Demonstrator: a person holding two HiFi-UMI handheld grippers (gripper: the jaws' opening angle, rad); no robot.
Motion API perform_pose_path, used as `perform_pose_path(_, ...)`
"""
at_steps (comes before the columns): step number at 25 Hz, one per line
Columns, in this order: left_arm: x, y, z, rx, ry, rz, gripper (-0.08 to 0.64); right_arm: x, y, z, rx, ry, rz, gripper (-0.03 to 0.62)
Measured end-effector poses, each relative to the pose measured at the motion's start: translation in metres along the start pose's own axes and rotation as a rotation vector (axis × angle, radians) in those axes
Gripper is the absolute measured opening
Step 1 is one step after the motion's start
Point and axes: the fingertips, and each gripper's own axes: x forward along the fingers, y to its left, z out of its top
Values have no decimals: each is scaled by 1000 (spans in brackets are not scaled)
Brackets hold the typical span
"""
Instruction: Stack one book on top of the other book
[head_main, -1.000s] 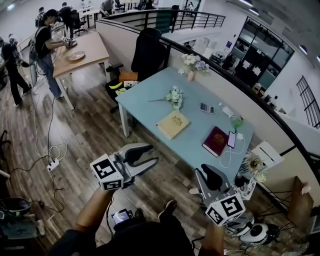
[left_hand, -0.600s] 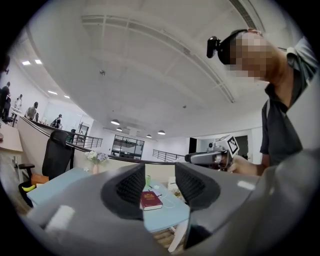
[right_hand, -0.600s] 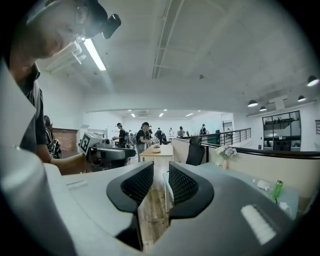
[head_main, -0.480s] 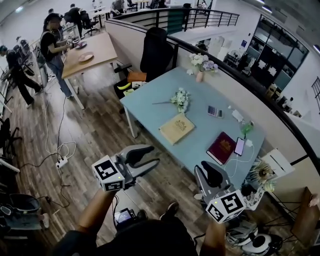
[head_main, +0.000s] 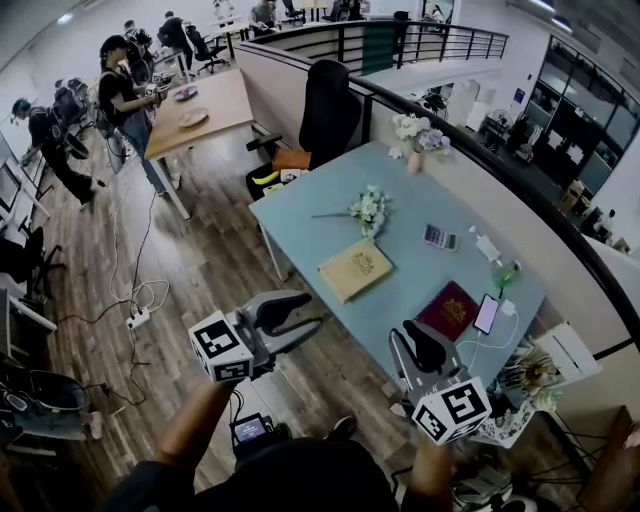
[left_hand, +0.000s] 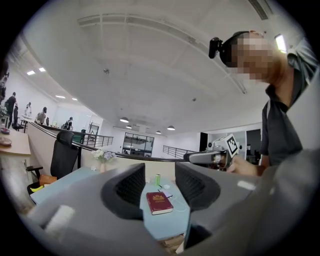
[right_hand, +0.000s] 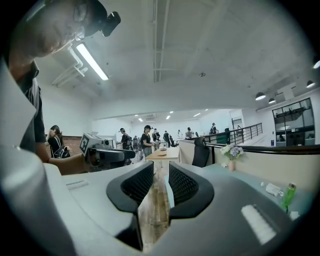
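A tan book lies near the middle of the light blue table. A maroon book lies apart from it toward the right end, next to a phone. Both grippers hang over the wooden floor, short of the table's near edge. My left gripper is open and empty. In the left gripper view the maroon book shows between its jaws, far off. My right gripper stands open by a narrow gap, holding nothing, pointing along the table's near edge.
On the table are a loose flower bunch, a vase of flowers and a calculator. A black office chair stands at the far end. Cables and a power strip lie on the floor at left. People stand by a wooden table.
The head view has shifted, so the table sits a little further right and lower in the frame. Both grippers keep the same pose, and the books have not moved.
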Motion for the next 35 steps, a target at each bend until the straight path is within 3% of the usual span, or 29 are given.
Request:
perform_pose_path(11, 51, -5, -3, 7, 45, 49, 195, -15, -54, -7, 47, -29, 38, 77)
perform_pose_path(23, 87, 24, -10, 4, 53, -4, 195, -4, -83, -21, 66, -10, -6, 77)
perform_pose_path(35, 130, 119, -4, -24, 40, -226, 195, 66, -103, -18, 83, 27, -203, 77)
